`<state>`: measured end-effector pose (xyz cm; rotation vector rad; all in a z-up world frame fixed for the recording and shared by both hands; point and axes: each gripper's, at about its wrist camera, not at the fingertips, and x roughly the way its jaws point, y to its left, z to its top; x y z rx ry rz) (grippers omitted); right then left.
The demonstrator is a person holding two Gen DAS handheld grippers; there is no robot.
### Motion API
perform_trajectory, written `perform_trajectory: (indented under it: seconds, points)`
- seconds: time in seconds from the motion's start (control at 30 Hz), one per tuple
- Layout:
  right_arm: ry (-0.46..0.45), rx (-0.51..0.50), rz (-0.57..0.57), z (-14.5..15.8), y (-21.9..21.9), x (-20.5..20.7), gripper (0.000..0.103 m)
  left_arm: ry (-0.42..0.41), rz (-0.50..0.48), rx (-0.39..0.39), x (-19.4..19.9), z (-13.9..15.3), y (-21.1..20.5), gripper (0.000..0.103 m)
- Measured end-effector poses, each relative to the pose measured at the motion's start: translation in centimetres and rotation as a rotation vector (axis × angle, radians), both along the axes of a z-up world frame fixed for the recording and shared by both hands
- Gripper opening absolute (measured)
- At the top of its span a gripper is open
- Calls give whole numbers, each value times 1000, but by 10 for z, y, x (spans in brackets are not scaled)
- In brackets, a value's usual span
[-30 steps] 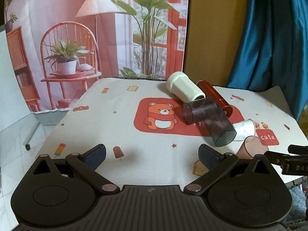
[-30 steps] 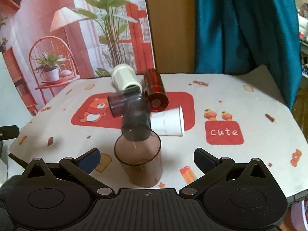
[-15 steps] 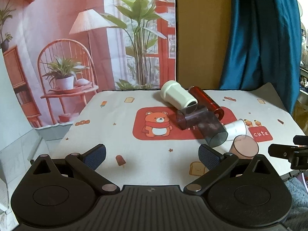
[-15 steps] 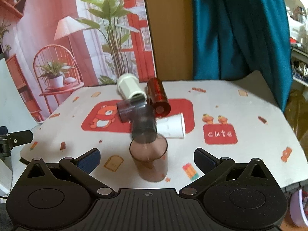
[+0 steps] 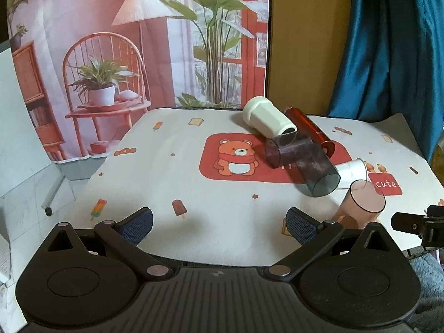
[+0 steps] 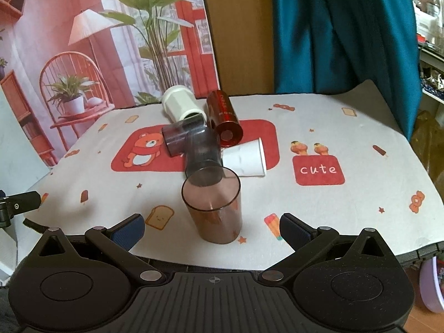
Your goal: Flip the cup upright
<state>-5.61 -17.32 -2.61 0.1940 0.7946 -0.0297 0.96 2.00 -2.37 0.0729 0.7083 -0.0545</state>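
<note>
One cup stands upright: the brown translucent cup [image 6: 213, 208] sits mouth-up near the front edge of the tablecloth [image 6: 347, 202], just ahead of your right gripper [image 6: 212, 229], whose jaws are spread wide with nothing between them. Your left gripper [image 5: 219, 223] is likewise spread and empty, hovering over bare cloth well left of the cups. Five cups lie on their sides in a cluster behind the upright one: the cream cup [image 6: 181, 105] and the dark red cup [image 6: 224, 120] at the back, two smoky grey cups [image 6: 202, 149] crossing each other in the middle, and the white paper cup [image 6: 245, 158] to their right. The nearer grey cup's mouth looks to sit just behind the brown cup's rim; touching or not, you cannot tell. Judgement: one flip done, up to five left, if the task covers them all. The pile is tangled, so lifting one may roll its neighbours.
</note>
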Motion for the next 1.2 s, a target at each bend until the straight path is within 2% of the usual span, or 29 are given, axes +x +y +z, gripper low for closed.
perform_trajectory:
  seconds: [0.77, 1.2]
  points:
    - [4, -19, 5, 0, -2, 4, 103, 25, 0, -47, 4, -4, 6, 103]
    - [-2, -34, 13, 0, -1, 5, 103, 29, 1, -49, 5, -4, 4, 103]
